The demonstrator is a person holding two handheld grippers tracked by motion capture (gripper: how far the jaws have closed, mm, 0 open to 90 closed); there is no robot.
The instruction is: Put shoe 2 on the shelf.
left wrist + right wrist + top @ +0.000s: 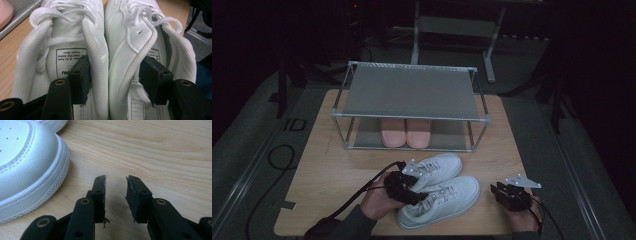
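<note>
Two white sneakers lie side by side on the wooden table (332, 165), the farther one (439, 167) and the nearer one (449, 200), toes to the right. My left gripper (416, 191) reaches into them from the heel end. In the left gripper view one jaw sits inside the left shoe (62, 37) and the other inside the right shoe (130, 32), and the gripper (115, 62) pinches their two inner collars together. My right gripper (497, 190) rests low at the table's near right, past the toe of a sneaker (27, 162). That gripper (116, 178) stands open over bare wood.
A two-tier metal shoe rack (409, 117) stands at the back of the table, with a pair of pink slippers (406, 132) on its lower shelf. Black cables trail off the table's left edge. Dark floor surrounds the table.
</note>
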